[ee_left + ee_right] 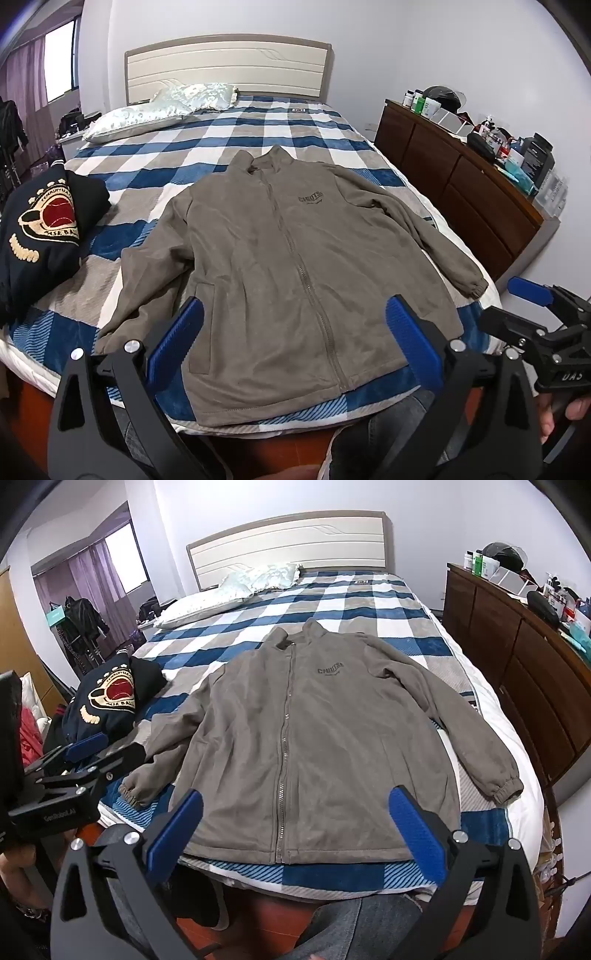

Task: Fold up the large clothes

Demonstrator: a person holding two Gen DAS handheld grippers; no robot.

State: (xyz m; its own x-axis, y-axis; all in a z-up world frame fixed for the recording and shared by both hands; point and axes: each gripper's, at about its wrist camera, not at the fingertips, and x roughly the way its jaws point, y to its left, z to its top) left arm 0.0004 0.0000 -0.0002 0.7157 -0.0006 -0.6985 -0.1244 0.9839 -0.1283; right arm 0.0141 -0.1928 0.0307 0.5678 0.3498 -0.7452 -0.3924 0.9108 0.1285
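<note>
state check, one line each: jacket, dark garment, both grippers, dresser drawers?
Grey jacket: unfolded, flat, zipped, sleeves out.
Dark jacket: folded, beside the grey one.
Left gripper: open, holding nothing.
Right gripper: open, holding nothing.
Dresser: drawers closed, top cluttered.

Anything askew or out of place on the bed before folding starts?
Mostly tidy. The grey jacket lies flat and zipped, but its sleeve nearest the dark folded garment is bunched and bent, unlike the other sleeve.
</note>
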